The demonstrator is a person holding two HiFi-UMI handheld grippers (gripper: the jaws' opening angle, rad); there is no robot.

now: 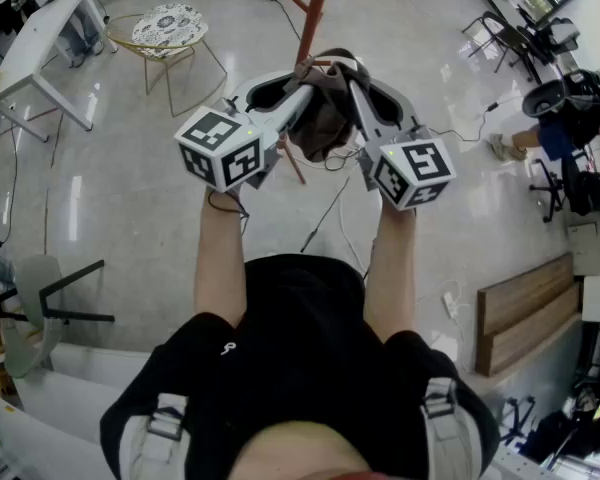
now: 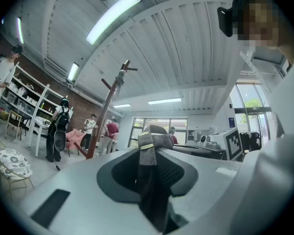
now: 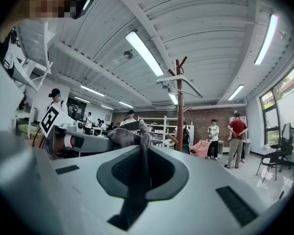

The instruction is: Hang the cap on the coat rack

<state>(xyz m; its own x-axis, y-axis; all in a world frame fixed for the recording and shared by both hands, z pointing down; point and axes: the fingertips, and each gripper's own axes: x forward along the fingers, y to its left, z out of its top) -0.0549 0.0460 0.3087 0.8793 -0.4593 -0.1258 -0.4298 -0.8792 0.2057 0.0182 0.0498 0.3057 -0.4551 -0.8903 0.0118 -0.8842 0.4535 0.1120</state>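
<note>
Stretching between them, the cap (image 1: 325, 128) is clamped by left tongs (image 1: 302, 86) and right tongs (image 1: 358, 83).

The person wears a black short-sleeved shirt (image 1: 305, 348) crossed by pale buckled straps (image 1: 167, 418). Beyond the shirt, the grey left gripper (image 1: 300, 80) and right gripper (image 1: 355, 78) carry black-and-white marker cubes (image 1: 220, 148).

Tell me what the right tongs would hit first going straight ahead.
Probably the coat rack, just right of where the right tongs aim, beyond the cap they hold; depth is unclear.

left gripper (image 1: 300, 88): fingers (image 2: 78, 195) pinching cap (image 1: 325, 126) | right gripper (image 1: 353, 83): same | forearms (image 1: 223, 268) extended forward
</note>
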